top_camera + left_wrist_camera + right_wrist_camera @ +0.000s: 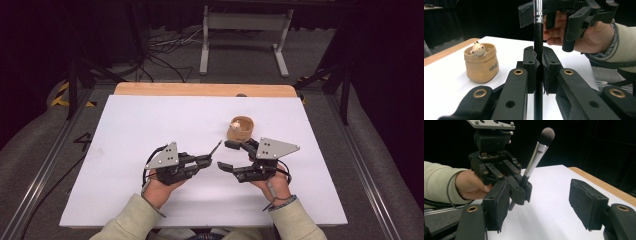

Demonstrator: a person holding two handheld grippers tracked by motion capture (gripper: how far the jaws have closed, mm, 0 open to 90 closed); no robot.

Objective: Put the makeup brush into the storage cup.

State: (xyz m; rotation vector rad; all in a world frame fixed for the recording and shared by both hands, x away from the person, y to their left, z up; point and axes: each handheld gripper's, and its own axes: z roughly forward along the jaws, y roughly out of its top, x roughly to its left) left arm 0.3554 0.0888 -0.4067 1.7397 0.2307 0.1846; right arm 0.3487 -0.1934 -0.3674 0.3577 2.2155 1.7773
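My left claw (pixel 213 159) is pressed together on a makeup brush (pixel 215 148), pinching the black handle low down. In the left gripper view the handle (pixel 538 42) runs straight up between my two pads, silver collar above. In the right gripper view the brush (pixel 534 162) leans up and to the right out of that claw (pixel 520 191), soft dark tuft on top, free in the air.

My right claw (pixel 223 154) is spread, jaws well apart, nothing between them. In its own view one pad sits near the left claw, the other far off right; bare white worktop (pixel 549 215) in the gap. From the left gripper view the right claw's near jaw (pixel 526 13) stands just beside the silver collar; cannot tell if touching.

Both hands low on the worktop (pixel 150 125), close together, claw tips facing each other. Beyond the right claw, just past its far jaw, a small tan pouch (pixel 240 129) stands upright with a little pale toy animal (pixel 478 49) poking out the top. Wooden edge (pixel 200 89) along the far side.
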